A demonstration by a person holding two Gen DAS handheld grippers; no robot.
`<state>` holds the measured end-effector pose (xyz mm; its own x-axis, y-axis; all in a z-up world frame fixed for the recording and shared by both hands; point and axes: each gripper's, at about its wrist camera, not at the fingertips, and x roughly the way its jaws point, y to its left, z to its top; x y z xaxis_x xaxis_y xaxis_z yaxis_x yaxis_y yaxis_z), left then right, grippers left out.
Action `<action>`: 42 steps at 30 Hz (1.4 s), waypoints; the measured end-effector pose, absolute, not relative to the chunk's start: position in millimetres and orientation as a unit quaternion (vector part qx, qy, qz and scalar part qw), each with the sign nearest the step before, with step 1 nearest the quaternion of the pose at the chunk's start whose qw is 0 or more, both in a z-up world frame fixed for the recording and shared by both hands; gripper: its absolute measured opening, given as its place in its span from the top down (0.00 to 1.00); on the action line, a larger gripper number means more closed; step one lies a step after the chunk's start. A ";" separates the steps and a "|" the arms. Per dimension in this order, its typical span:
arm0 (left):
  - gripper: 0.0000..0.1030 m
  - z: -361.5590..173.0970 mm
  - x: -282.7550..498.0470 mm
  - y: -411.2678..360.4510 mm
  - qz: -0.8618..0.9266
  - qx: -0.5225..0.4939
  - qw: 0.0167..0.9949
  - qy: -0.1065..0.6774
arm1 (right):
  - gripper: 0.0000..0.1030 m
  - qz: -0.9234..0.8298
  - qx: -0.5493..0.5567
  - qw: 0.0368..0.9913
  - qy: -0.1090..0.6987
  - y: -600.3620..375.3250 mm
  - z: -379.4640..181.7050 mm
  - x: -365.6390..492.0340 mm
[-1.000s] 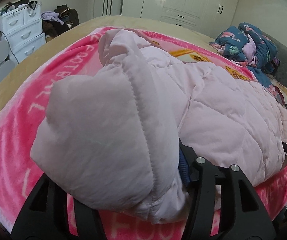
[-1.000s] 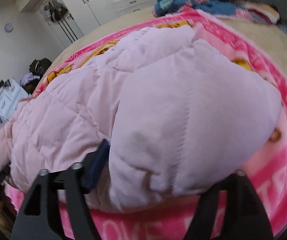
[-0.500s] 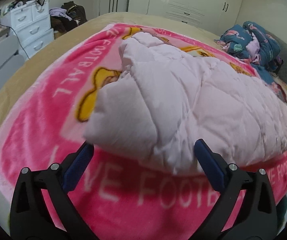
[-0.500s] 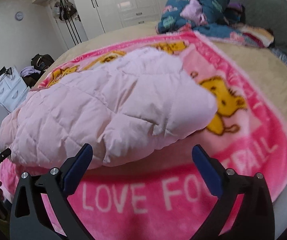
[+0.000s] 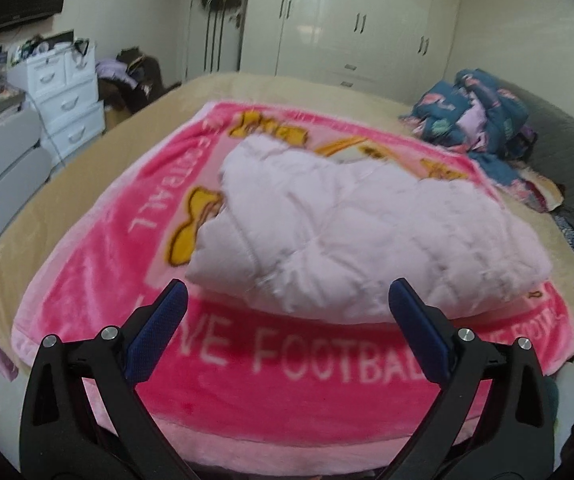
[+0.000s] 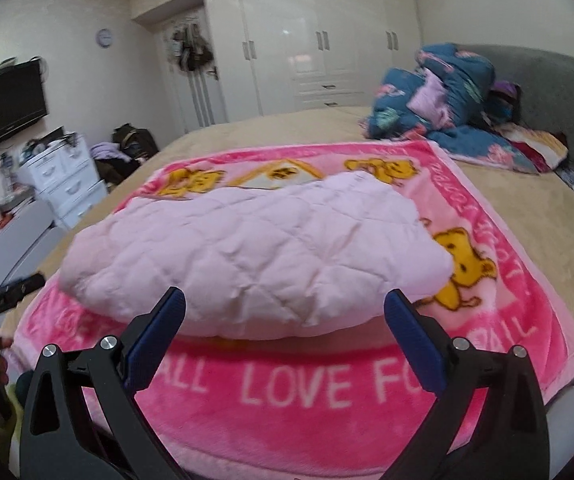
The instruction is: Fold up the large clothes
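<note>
Both the left gripper (image 5: 285,308) and right gripper (image 6: 285,312) hang wide and empty just short of the puffy pink quilted jacket (image 6: 255,256), folded on the pink blanket (image 6: 295,392), whose springy padding could puff open unpressed.

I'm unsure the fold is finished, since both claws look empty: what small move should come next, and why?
Probably bring the left claw forward to press down the puffy near-left corner of the pink quilted jacket. Both claws, the right claw included, are open and clear of it, and the jacket lies folded on the pink blanket, but that corner bulges unevenly.
</note>
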<state>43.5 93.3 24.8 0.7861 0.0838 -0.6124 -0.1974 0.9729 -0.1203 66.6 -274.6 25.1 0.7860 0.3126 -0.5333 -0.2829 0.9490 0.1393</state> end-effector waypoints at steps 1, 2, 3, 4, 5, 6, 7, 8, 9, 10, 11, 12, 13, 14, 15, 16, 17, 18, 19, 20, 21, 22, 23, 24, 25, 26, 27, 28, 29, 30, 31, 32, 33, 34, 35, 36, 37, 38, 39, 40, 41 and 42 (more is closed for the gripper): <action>0.09 28.9 40.1 88.6 0.072 -0.085 0.943 0.315 | 0.04 0.162 0.019 0.945 0.283 -269.6 27.1 60.4; 0.09 32.7 36.3 83.3 0.070 -0.082 0.944 0.311 | 0.04 0.165 0.009 0.947 0.275 -264.6 29.0 52.6; 0.09 35.3 33.8 79.0 0.068 -0.080 0.946 0.307 | 0.04 0.168 0.003 0.948 0.270 -260.4 30.7 46.1; 0.09 37.4 29.4 73.7 0.061 -0.081 0.948 0.303 | 0.04 0.170 -0.001 0.949 0.264 -256.9 31.7 40.1; 0.09 37.9 25.5 68.3 0.054 -0.082 0.949 0.300 | 0.04 0.173 -0.002 0.950 0.259 -253.6 32.1 33.8; 0.09 36.8 22.9 64.6 0.050 -0.082 0.949 0.300 | 0.04 0.175 -0.004 0.950 0.257 -250.9 31.7 29.3; 0.09 35.2 19.7 59.5 0.043 -0.082 0.949 0.302 | 0.04 0.177 -0.006 0.950 0.257 -248.3 30.7 25.7; 0.09 32.7 15.7 52.0 0.036 -0.081 0.949 0.303 | 0.04 0.180 -0.007 0.949 0.259 -245.5 28.5 21.3; 0.09 31.2 11.7 46.6 0.033 -0.079 0.949 0.303 | 0.04 0.182 -0.002 0.948 0.262 -244.7 26.5 18.4; 0.09 29.2 8.3 40.5 0.031 -0.077 0.950 0.302 | 0.04 0.183 0.001 0.947 0.264 -244.1 23.8 16.6; 0.09 27.4 5.3 35.6 0.030 -0.076 0.950 0.301 | 0.04 0.185 0.000 0.944 0.272 -242.8 20.1 14.8; 0.09 26.5 2.9 32.7 0.031 -0.077 0.951 0.299 | 0.04 0.184 -0.003 0.943 0.278 -240.9 18.1 13.5; 0.09 25.2 0.6 28.3 0.031 -0.079 0.952 0.295 | 0.04 0.179 -0.009 0.942 0.283 -239.4 14.6 12.3; 0.09 24.8 -0.1 26.3 0.029 -0.078 0.952 0.293 | 0.04 0.177 -0.016 0.942 0.286 -238.0 11.5 10.4; 0.09 24.0 0.5 21.6 0.026 -0.074 0.953 0.294 | 0.04 0.178 -0.019 0.941 0.288 -237.4 9.0 9.5; 0.09 23.1 1.1 20.2 0.024 -0.071 0.952 0.296 | 0.04 0.179 -0.019 0.939 0.292 -237.0 6.9 9.3; 0.09 22.7 2.4 17.1 0.024 -0.065 0.952 0.299 | 0.04 0.186 -0.015 0.935 0.301 -236.9 5.3 10.4; 0.09 22.9 2.6 15.5 0.023 -0.064 0.952 0.298 | 0.04 0.187 -0.010 0.933 0.306 -237.4 3.9 11.1; 0.09 22.8 2.4 14.5 0.021 -0.064 0.952 0.298 | 0.04 0.185 -0.006 0.934 0.306 -239.2 4.2 11.8; 0.09 22.6 3.4 13.7 0.018 -0.066 0.952 0.300 | 0.04 0.183 -0.006 0.935 0.305 -239.8 5.3 12.2; 0.09 21.7 3.3 13.7 0.017 -0.066 0.951 0.301 | 0.04 0.182 -0.007 0.935 0.305 -239.9 5.6 12.6; 0.09 21.3 3.6 13.1 0.017 -0.065 0.951 0.302 | 0.04 0.179 -0.008 0.935 0.305 -240.1 6.2 12.7; 0.09 21.0 3.3 13.0 0.018 -0.064 0.951 0.302 | 0.04 0.178 -0.007 0.936 0.303 -240.6 6.0 12.2; 0.09 20.5 3.6 12.9 0.018 -0.064 0.951 0.302 | 0.04 0.179 -0.002 0.936 0.302 -240.9 6.8 12.0; 0.09 20.3 3.8 12.9 0.019 -0.064 0.951 0.302 | 0.04 0.180 0.001 0.936 0.302 -241.3 7.1 12.1; 0.09 20.5 3.5 13.1 0.019 -0.064 0.951 0.302 | 0.04 0.181 0.000 0.936 0.302 -240.3 7.5 11.8; 0.09 20.2 3.9 12.8 0.021 -0.063 0.950 0.304 | 0.04 0.181 -0.001 0.936 0.301 -239.9 7.6 11.5; 0.09 19.8 4.2 12.6 0.023 -0.061 0.950 0.305 | 0.04 0.182 -0.001 0.937 0.300 -239.9 7.7 11.6; 0.09 19.5 4.2 12.7 0.024 -0.061 0.950 0.306 | 0.04 0.182 -0.002 0.937 0.300 -239.7 7.7 11.3; 0.09 19.3 4.5 13.4 0.025 -0.061 0.950 0.306 | 0.04 0.184 -0.003 0.936 0.300 -239.1 7.8 11.2; 0.09 19.2 4.8 13.3 0.025 -0.061 0.949 0.307 | 0.04 0.184 -0.002 0.936 0.300 -238.9 8.0 10.9; 0.09 19.2 4.7 13.4 0.025 -0.061 0.950 0.307 | 0.04 0.185 -0.002 0.936 0.299 -238.5 8.4 10.4; 0.09 19.1 4.7 13.8 0.025 -0.062 0.949 0.307 | 0.04 0.186 -0.003 0.936 0.297 -238.2 8.7 9.9; 0.09 19.1 4.3 14.1 0.025 -0.063 0.949 0.307 | 0.04 0.187 -0.003 0.937 0.296 -237.8 9.0 9.4; 0.09 19.3 4.9 13.7 0.025 -0.060 0.950 0.306 | 0.04 0.187 -0.003 0.937 0.295 -237.6 9.2 8.9; 0.09 19.1 4.8 13.8 0.026 -0.060 0.949 0.307 | 0.04 0.187 -0.003 0.937 0.295 -237.5 9.6 8.6; 0.09 19.0 4.4 13.8 0.026 -0.060 0.949 0.307 | 0.04 0.187 -0.003 0.937 0.294 -237.4 9.8 8.3; 0.09 19.2 4.1 13.0 0.026 -0.058 0.950 0.306 | 0.04 0.187 -0.003 0.938 0.293 -237.6 10.1 8.3; 0.09 19.0 3.6 12.0 0.028 -0.055 0.950 0.306 | 0.04 0.186 -0.002 0.938 0.293 -237.6 10.0 8.3; 0.09 19.2 3.9 12.4 0.030 -0.053 0.950 0.307 | 0.04 0.187 -0.001 0.937 0.294 -237.7 10.0 8.3; 0.09 19.4 3.7 12.2 0.033 -0.050 0.950 0.307 | 0.04 0.187 0.001 0.937 0.294 -238.1 10.2 8.5; 0.09 20.0 3.8 12.2 0.034 -0.050 0.950 0.307 | 0.04 0.187 0.001 0.937 0.294 -237.9 10.3 8.4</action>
